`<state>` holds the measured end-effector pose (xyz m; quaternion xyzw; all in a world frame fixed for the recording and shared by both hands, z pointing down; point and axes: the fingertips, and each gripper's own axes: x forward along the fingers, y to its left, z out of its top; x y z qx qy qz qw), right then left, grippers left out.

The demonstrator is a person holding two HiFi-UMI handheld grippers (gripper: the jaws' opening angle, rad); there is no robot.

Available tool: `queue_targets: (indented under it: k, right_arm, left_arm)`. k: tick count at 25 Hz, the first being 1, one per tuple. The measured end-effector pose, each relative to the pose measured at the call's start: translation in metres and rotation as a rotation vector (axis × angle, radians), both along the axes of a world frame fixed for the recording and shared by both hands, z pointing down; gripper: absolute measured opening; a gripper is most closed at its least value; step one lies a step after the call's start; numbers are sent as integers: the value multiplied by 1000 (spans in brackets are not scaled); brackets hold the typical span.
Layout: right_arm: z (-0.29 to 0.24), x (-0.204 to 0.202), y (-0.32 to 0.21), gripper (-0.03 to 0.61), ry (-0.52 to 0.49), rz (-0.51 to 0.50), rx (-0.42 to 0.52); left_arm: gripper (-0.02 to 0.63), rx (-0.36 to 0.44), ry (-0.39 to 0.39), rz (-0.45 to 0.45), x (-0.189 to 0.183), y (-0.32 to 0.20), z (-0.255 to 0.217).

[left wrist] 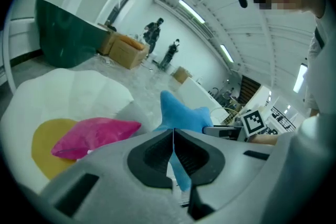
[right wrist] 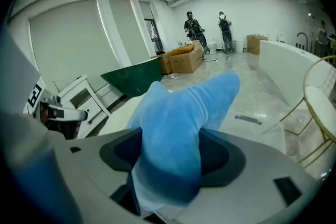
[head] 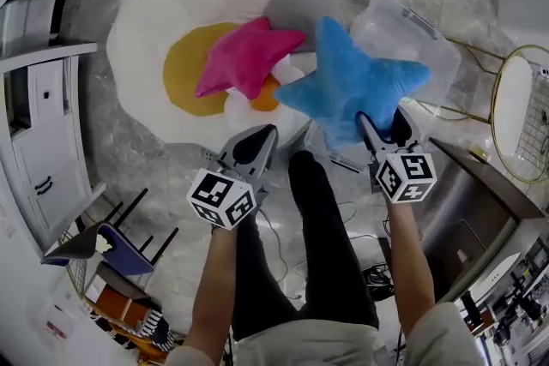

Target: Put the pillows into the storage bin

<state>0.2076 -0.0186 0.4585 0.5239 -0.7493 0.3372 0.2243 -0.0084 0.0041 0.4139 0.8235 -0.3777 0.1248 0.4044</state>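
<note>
A blue star pillow [head: 352, 81] hangs in the air, and my right gripper [head: 382, 123] is shut on one of its arms; the plush [right wrist: 178, 134] fills the gap between the jaws. Just behind it on the floor stands the clear storage bin [head: 403, 34]. A pink star pillow [head: 244, 56] lies on a big white egg-shaped cushion [head: 171, 21] with a yellow yolk. A smaller white and orange pillow [head: 264, 97] sits beside it. My left gripper [head: 262, 135] is shut and empty, raised near the cushion's front edge, with the pink pillow [left wrist: 94, 134] beyond it to the left.
A white cabinet [head: 34, 124] stands at the left and a gold wire chair [head: 523, 116] at the right. The person's black-trousered leg [head: 317, 227] is between the grippers. Far off are a green panel [left wrist: 68, 34], cardboard boxes [left wrist: 126, 50] and two people [left wrist: 157, 34].
</note>
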Motion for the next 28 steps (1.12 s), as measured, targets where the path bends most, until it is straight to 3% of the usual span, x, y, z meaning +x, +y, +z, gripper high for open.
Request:
queue_targets:
  k: [4, 11, 16, 17, 19, 21, 25, 28]
  right_arm:
    - [-12, -64, -5, 321, -86, -8, 3]
    - [-39, -144, -6, 319, -125, -86, 23]
    - [-45, -190, -5, 314, -114, -130, 11]
    - [-46, -200, -6, 313, -113, -137, 9]
    - [-49, -223, -5, 310, -113, -144, 8]
    - [-52, -250, -1, 308, -125, -139, 6]
    - [-51, -306, 3, 305, -174, -138, -15]
    - [-44, -337, -1, 305, -182, -135, -31]
  left_arm:
    - [12, -35, -38, -31, -27, 8, 19]
    - [12, -55, -54, -49, -93, 22, 33]
    - [14, -89, -7, -100, -154, 35, 32]
    - [39, -107, 17, -106, -164, 39, 33]
    - [217, -153, 75, -95, -177, 50, 38]
    - [296, -190, 142, -71, -185, 60, 44]
    - [327, -228, 282, -94, -198, 58, 54]
    - [322, -202, 266, -145, -227, 49, 57]
